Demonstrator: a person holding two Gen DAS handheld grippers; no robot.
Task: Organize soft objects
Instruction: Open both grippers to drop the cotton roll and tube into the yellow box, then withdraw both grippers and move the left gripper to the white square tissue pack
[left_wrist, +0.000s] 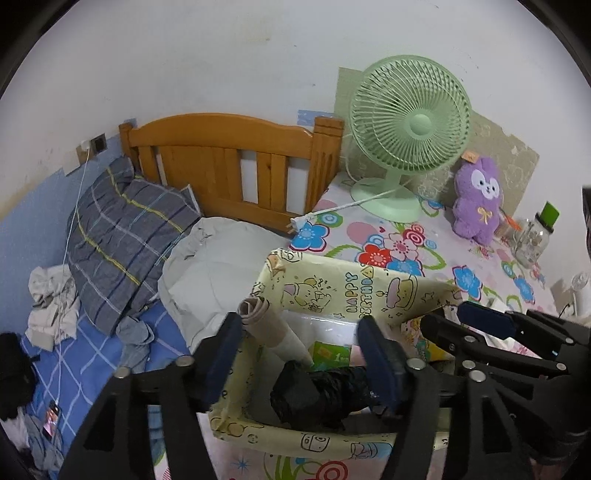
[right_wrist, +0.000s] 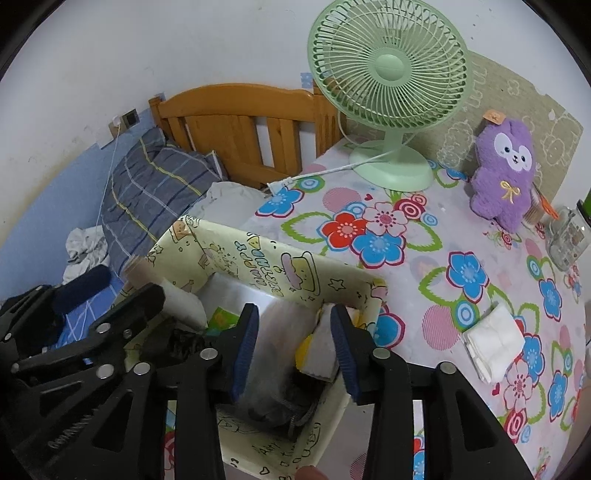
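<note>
Two hand-held grippers gape empty over the box (left_wrist: 295, 435) | left hand-held gripper (left_wrist: 299, 354), right hand-held gripper (right_wrist: 293, 347) | risk: black bundle (left_wrist: 314, 391) snags on re-grab

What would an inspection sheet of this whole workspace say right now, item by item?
Surface: flower-print tablecloth covering a table beside a wooden bed.
Job's things: yellow birthday-print cardboard box holding a black crumpled bundle and rolled beige paper; purple plush toy upright near the wall.
Clutter: folded white tissue, glass jar, green desk fan.
Grippers: left gripper and right gripper both over the box, open, nothing gripped.
Cables: white fan cord across the cloth; white charging cable on the bed.
Surroundings: grey plaid pillow, white wall.
</note>
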